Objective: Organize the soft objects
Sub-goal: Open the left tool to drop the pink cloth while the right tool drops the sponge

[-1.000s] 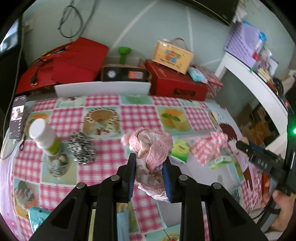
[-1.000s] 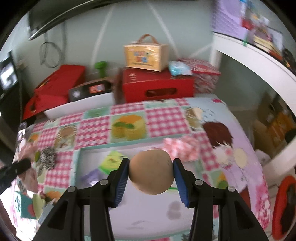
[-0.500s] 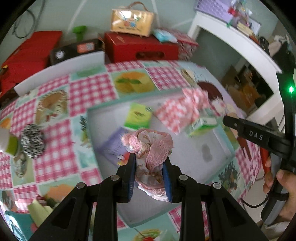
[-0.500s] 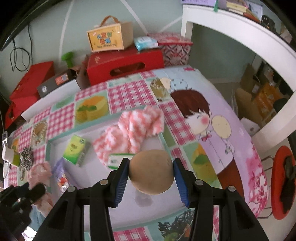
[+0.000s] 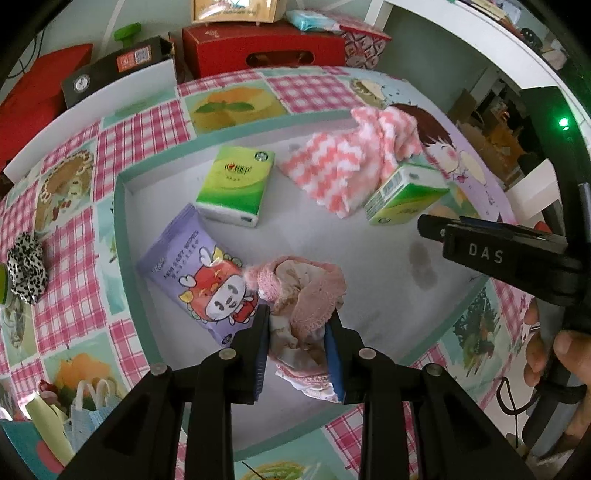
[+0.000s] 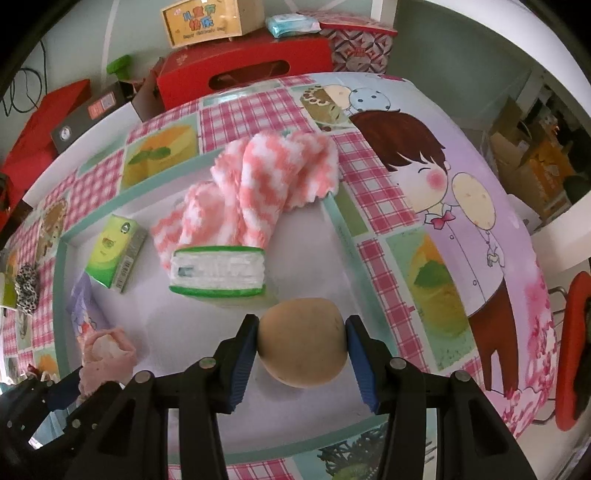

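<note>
My left gripper (image 5: 297,321) is shut on a bunched pink lace cloth (image 5: 301,291) and holds it over the white tray (image 5: 123,236) with teal rim. My right gripper (image 6: 302,334) is shut on a tan soft ball (image 6: 303,341) above the tray's near right part (image 6: 332,218). In the tray lie a pink-and-white fuzzy cloth (image 5: 347,162), two green tissue packs (image 5: 236,184) (image 5: 406,194) and a purple wipes pack (image 5: 195,266). The right gripper shows at the right of the left wrist view (image 5: 491,251). The pink cloth shows low left in the right wrist view (image 6: 105,354).
A leopard-print scrunchie (image 5: 26,266) lies on the checked tablecloth left of the tray. Red boxes (image 5: 266,48) and a yellow carton (image 6: 207,20) stand behind the table. A white shelf (image 5: 461,40) is at the right. Blue masks (image 5: 88,406) lie near left.
Both grippers moved forward and down over the tray, keeping hold of the pink cloth and the ball. The tray and its contents now fill both views.
</note>
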